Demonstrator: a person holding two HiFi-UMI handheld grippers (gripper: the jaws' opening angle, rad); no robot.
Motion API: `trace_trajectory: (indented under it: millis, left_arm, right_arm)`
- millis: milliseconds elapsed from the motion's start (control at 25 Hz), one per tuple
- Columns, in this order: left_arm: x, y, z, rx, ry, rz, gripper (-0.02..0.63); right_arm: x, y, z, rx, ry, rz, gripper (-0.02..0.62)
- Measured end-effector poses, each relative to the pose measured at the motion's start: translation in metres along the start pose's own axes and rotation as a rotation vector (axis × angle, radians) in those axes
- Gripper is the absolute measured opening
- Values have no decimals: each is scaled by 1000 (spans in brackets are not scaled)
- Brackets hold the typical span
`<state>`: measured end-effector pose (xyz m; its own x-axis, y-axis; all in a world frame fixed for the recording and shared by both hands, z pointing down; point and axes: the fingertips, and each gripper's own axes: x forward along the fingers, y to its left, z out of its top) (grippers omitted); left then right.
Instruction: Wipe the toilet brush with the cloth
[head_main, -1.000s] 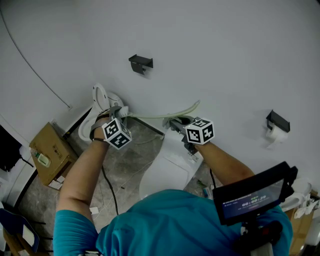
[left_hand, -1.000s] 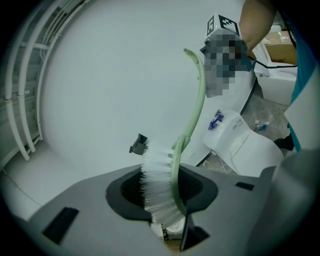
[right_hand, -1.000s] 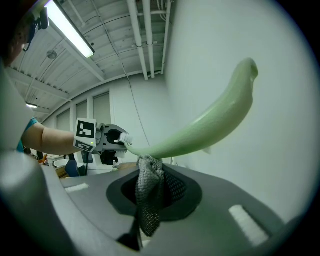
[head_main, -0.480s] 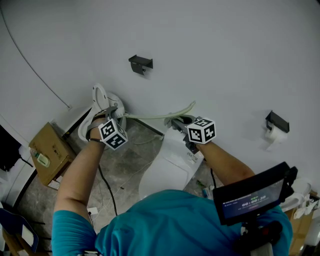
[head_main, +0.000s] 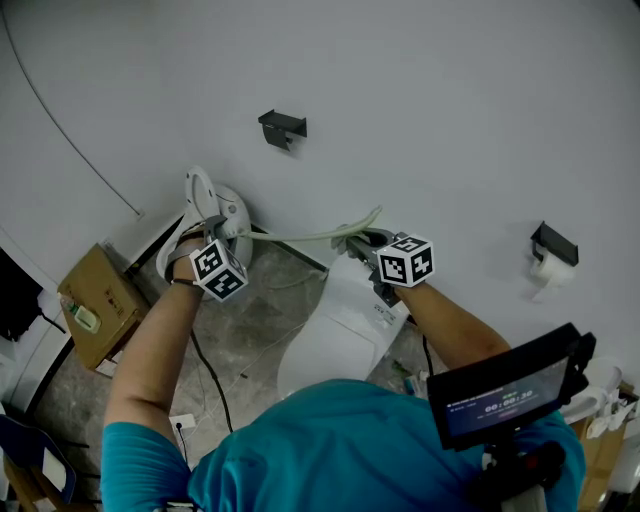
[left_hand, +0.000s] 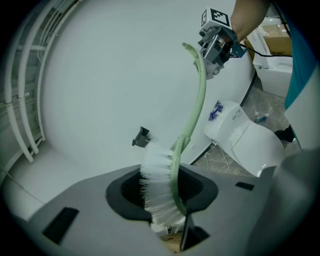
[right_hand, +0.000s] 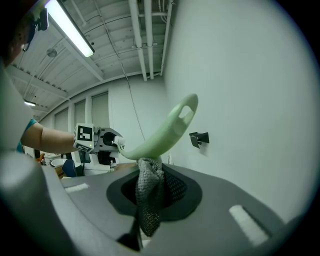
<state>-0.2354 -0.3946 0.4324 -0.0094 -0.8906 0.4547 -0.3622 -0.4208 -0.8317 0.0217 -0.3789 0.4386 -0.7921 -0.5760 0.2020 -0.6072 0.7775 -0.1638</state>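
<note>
A toilet brush with a pale green curved handle (head_main: 300, 237) spans between my two grippers. My left gripper (head_main: 226, 226) is shut on the brush end, with the white bristles (left_hand: 158, 187) standing between its jaws. The handle (left_hand: 199, 95) arcs away to the right gripper (left_hand: 218, 42). My right gripper (head_main: 352, 241) is shut on a grey mesh cloth (right_hand: 149, 192), which presses up against the underside of the handle (right_hand: 162, 134) near its looped end. From the right gripper view the left gripper (right_hand: 102, 142) shows at the handle's far end.
A white toilet (head_main: 335, 335) stands below the right gripper, and a white seat-like part (head_main: 198, 198) leans on the wall behind the left gripper. A cardboard box (head_main: 100, 305) sits at left. A black bracket (head_main: 283, 127) and a paper roll holder (head_main: 553, 248) hang on the wall.
My left gripper has moved left with the brush end, drawing the handle leftward across the cloth. The right gripper has stayed put.
</note>
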Motion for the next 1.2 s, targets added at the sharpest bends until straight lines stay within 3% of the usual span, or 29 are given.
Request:
trace_trajectory:
  millis: [520, 1040, 1200]
  left_arm:
    - [0, 0, -19, -46, 50, -33, 146]
    - [6, -3, -51, -34, 127, -40, 146]
    - [3, -10, -61, -70, 125, -69, 146]
  right_arm:
    - [-4, -1, 4, 10, -11, 8, 29]
    - [-12, -12, 17, 5, -35, -17, 29]
    - [-17, -17, 27, -7, -54, -30, 29]
